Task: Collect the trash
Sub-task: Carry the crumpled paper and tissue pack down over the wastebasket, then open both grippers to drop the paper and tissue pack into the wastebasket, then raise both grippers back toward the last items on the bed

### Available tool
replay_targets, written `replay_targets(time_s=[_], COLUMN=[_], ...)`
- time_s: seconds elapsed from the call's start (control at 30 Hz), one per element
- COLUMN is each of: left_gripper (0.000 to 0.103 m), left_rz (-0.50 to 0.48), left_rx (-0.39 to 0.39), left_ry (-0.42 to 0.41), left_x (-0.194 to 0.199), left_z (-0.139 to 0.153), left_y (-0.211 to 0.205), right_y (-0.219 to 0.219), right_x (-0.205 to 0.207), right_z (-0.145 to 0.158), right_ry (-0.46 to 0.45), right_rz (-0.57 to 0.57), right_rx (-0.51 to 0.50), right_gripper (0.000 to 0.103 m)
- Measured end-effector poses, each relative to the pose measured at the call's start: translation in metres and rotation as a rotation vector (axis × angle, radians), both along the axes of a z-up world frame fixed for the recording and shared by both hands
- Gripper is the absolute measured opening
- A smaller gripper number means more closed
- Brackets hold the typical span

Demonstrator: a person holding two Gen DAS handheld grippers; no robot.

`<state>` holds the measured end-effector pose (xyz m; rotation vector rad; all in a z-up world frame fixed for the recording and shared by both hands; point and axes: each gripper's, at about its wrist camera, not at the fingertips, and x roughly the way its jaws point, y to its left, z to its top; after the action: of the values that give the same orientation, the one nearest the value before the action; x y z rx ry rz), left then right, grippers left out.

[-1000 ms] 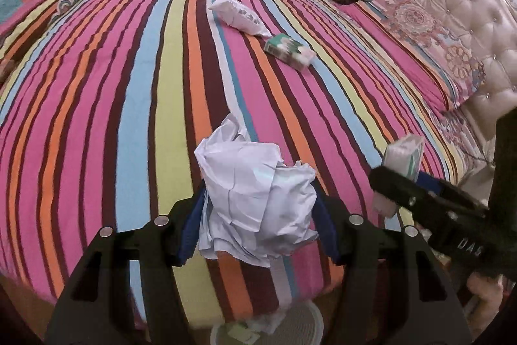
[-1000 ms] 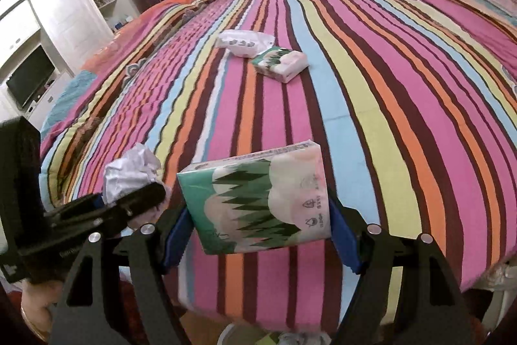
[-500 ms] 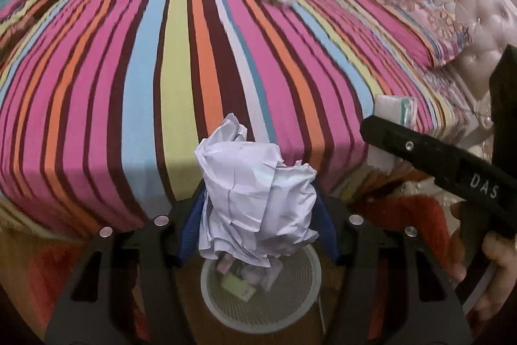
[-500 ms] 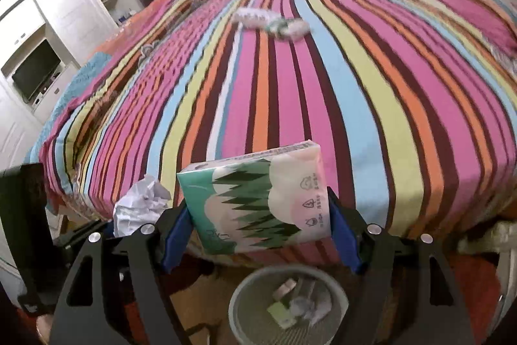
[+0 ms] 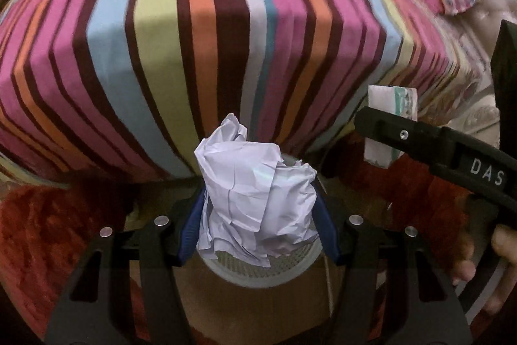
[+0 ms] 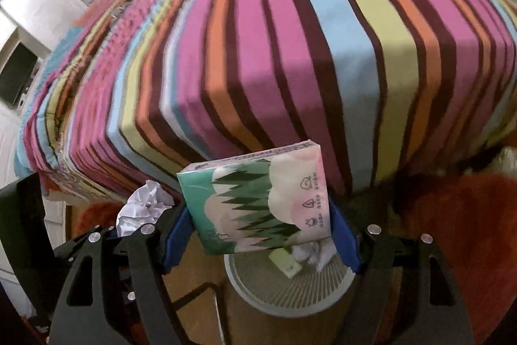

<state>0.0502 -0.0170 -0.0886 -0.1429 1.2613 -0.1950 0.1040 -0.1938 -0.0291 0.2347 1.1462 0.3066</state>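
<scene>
My left gripper (image 5: 258, 222) is shut on a crumpled ball of white paper (image 5: 255, 196), held right above a white mesh waste bin (image 5: 258, 275) on the floor. My right gripper (image 6: 258, 228) is shut on a green and pink tissue pack (image 6: 258, 199), which hangs over the same waste bin (image 6: 290, 286). Some scraps lie inside the bin. In the right wrist view the crumpled paper (image 6: 142, 206) and the left gripper show at the lower left. In the left wrist view the tissue pack (image 5: 391, 125) and the right gripper's black arm show at the right.
The bed with a striped cover (image 5: 210, 37) fills the upper part of both views, its foot edge just beyond the bin. A red rug (image 6: 462, 231) lies on the wooden floor around the bin. White cabinets (image 6: 35, 12) stand at the far left. A hand (image 5: 494, 254) holds the right gripper.
Both grippers have drawn back from over the bed and sunk, tilting downward. The bin has come up beneath the crumpled paper and the tissue pack. Both grips are unchanged.
</scene>
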Motion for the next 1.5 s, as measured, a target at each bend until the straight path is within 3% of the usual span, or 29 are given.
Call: replay_targets(time_s=[0.3,0.67,0.87,1.1,1.23,1.37,1.5], left_gripper=[0.059,0.059,0.059,0.060,0.076,0.081,0.082], left_rz=[-0.017,-0.051,-0.033,-0.014,-0.015,-0.007,-0.003], left_rx=[0.047,0.033,0.015,0.009,0.008,0.008,0.011], left_ry=[0.169,0.360,0.460,0.548,0.573,0.570,0.577], left_x=[0.000,0.004,0.010,0.009,0.008,0.009,0.010], left_z=[-0.044,-0.091,-0.117,-0.136,-0.141,-0.143,-0.145], left_y=[-0.005,-0.018,-0.019,-0.018,-0.019,-0.019,-0.019], right_y=[-0.002,0.001,0.011,0.011,0.012,0.013,0.011], right_x=[-0.002,0.004,0.004,0.002,0.002,0.003,0.002], right_z=[-0.043,-0.081,-0.107,-0.129,-0.132,-0.139,-0.138], right_ry=[0.194,0.401,0.506,0.580,0.593,0.611,0.599], right_rz=[-0.025,-0.046,-0.031,-0.034,-0.037,-0.048,-0.059], right_rx=[-0.015,-0.038,-0.099,-0.147,-0.155,-0.171,-0.177], right_gripper=[0.071,0.071,0.071,0.071,0.072,0.087,0.089])
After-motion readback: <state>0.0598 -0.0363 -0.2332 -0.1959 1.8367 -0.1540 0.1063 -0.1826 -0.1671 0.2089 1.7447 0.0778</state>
